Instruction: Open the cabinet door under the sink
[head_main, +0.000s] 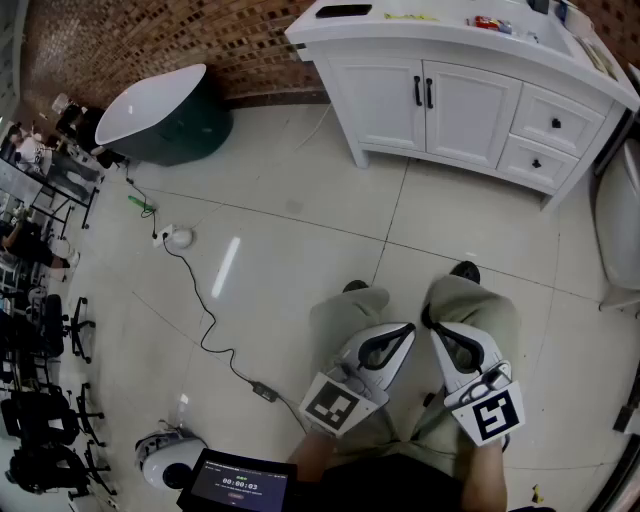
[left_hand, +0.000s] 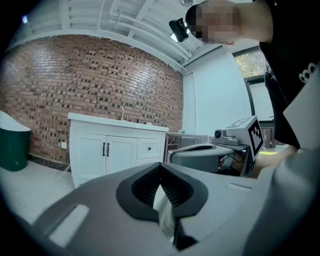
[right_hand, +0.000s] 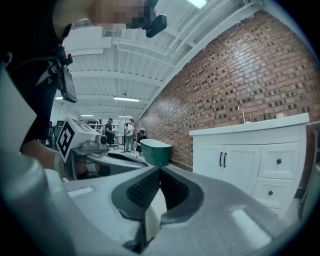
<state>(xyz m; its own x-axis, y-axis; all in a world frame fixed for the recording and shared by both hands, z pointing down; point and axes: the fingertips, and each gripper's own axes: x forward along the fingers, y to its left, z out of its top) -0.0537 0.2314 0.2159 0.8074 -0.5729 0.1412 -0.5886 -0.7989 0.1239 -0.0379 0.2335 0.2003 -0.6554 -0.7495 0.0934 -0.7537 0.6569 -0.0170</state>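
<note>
— Where is the cabinet (head_main: 470, 100)?

— At about one o'clock in the head view, white, standing on the tiled floor (head_main: 300, 220) against the brick wall (head_main: 150, 40). Its two doors (head_main: 380, 100) are both closed and flush. Their black handles (head_main: 424, 91) stand upright, side by side where the doors meet.

— Anything beside the doors?

— Two drawers (head_main: 555, 123), at three o'clock from them, one above the other, each with a small dark knob.

— And the tools?

— Both are low, at about five to six o'clock in the head view, over the person's knees (head_main: 350, 310) and well apart from the cabinet. The left tool (head_main: 408, 328) has its jaws brought together at the tips, with nothing between them. Its own view shows the same (left_hand: 160, 166), with the cabinet at nine o'clock behind it.

— The right one?

— The right tool (head_main: 430, 320) is likewise closed tip to tip and empty. In its view (right_hand: 160, 169) the cabinet sits at three o'clock.

— What else is around?

— A green bathtub (head_main: 165, 115) with a white rim at ten o'clock, and a black cable (head_main: 205, 320) trailing across the floor from there toward seven o'clock. A small lit screen (head_main: 240, 485) is at the bottom edge, around seven o'clock.
</note>
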